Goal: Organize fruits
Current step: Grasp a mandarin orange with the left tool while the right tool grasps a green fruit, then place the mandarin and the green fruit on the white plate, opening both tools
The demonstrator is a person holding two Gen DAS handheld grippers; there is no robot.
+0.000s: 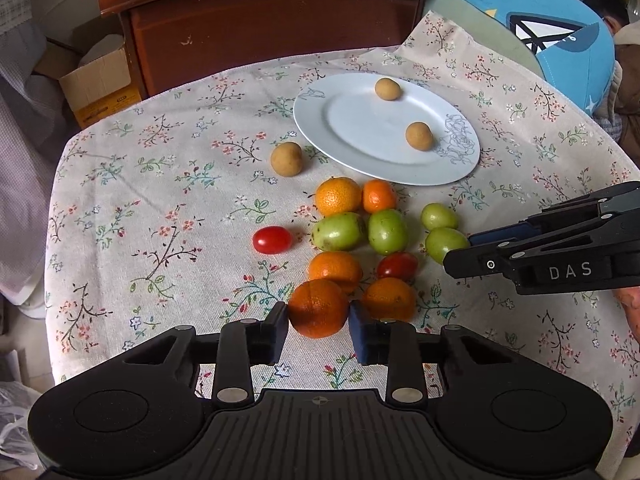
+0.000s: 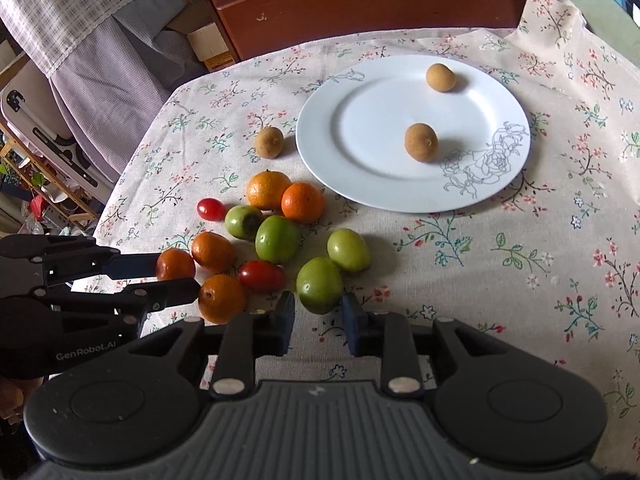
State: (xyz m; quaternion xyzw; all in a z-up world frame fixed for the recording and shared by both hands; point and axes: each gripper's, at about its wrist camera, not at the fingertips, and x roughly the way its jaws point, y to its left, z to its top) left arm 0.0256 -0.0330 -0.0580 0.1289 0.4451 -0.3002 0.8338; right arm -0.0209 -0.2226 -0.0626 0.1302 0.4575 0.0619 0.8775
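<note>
Picking looks underway: left claw (image 1: 319, 317) grips an orange (image 1: 319, 308) at the pile's near edge, short of the plate (image 1: 352, 128). Right claw (image 2: 319, 317) gapes around a green fruit (image 2: 319, 285), not touching. Next, probably carry the orange plateward.

Floral tablecloth (image 1: 168, 184) covering the table; wooden cabinet (image 1: 264, 28) sitting right behind it, w/ cardboard box (image 1: 100, 84) sitting left of that.
</note>
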